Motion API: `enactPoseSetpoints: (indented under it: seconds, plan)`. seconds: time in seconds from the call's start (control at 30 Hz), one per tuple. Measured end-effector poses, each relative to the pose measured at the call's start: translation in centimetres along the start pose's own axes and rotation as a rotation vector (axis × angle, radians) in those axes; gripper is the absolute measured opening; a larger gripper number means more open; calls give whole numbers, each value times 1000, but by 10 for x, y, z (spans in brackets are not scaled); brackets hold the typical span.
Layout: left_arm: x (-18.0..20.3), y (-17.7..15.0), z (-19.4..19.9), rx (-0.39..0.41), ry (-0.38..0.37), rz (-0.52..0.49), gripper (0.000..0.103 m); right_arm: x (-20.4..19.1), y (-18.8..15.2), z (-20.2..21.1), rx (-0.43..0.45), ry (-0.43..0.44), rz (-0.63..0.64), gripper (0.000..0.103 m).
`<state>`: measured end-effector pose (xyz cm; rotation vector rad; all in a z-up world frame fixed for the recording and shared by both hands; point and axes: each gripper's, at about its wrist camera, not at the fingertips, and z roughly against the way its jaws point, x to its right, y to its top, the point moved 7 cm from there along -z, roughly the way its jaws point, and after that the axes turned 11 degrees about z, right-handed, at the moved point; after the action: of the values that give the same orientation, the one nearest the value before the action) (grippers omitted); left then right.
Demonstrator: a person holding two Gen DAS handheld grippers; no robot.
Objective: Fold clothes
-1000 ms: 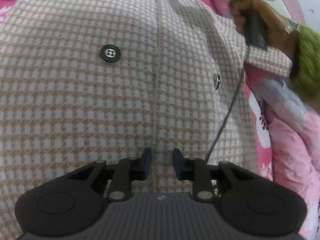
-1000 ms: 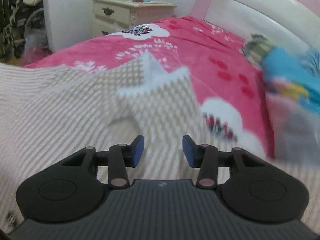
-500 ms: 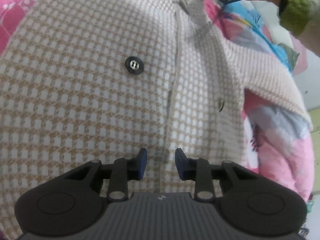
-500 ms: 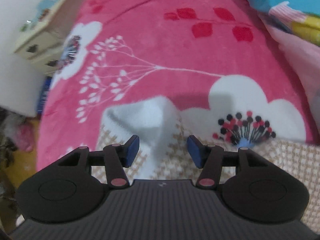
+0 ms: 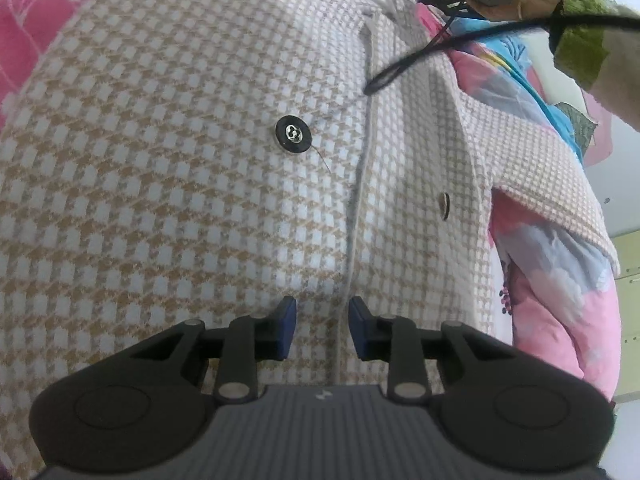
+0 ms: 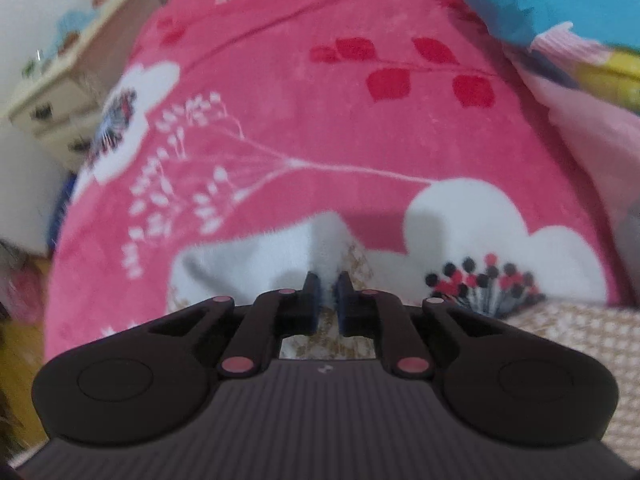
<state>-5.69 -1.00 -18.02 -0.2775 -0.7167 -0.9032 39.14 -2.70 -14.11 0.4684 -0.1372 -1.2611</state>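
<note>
Jacket (image 5: 180, 200), houndstooth, lies front-up on the bed (image 6: 320, 120), spread over the pink blanket; black button (image 5: 293, 135) beside the front seam. Left tongs (image 5: 322, 326) open, hovering above the cloth over the seam, gripping nothing. Right tongs (image 6: 325, 300) closed on a white fold of the jacket at its collar end. Judgement: step in hand is picking up the top edge for a fold. To do well: left should pinch a matching edge before lifting, both rise level, keep cloth taut, watch the cable (image 5: 420, 56) trailing across the jacket.
</note>
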Motion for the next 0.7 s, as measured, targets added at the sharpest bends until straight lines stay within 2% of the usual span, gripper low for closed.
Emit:
enactPoseSetpoints:
  seconds: [0.1,0.13,0.17,0.23,0.33,0.37,0.4,0.53,0.63,0.7]
  plan:
    - [-1,-2,-3,-7,14,-8,29,2,-1,-17,14,44,-41,9]
    - [-1,-3,-4,-7,20,-13,29,4,-3,-22,15,62,-53,15]
    - [0,-3,-3,-7,26,-18,28,6,-6,-27,9,88,-60,16]
    - [1,-4,-2,-3,33,-28,28,15,-9,-17,56,131,-91,23]
    - [2,-5,2,2,40,-42,28,36,-6,33,230,227,-131,29]
    - [2,-6,3,3,44,-48,28,42,-10,53,256,278,-124,29]
    - [2,-6,6,3,49,-51,28,48,-15,73,278,327,-115,29]
    - [-1,-7,16,-1,63,-66,28,82,-62,156,278,418,-14,29]
    - [-4,-8,20,-10,90,-101,28,131,-102,220,333,450,-8,27]
    - [-4,-9,23,-13,106,-128,28,167,-124,262,382,437,-6,27]
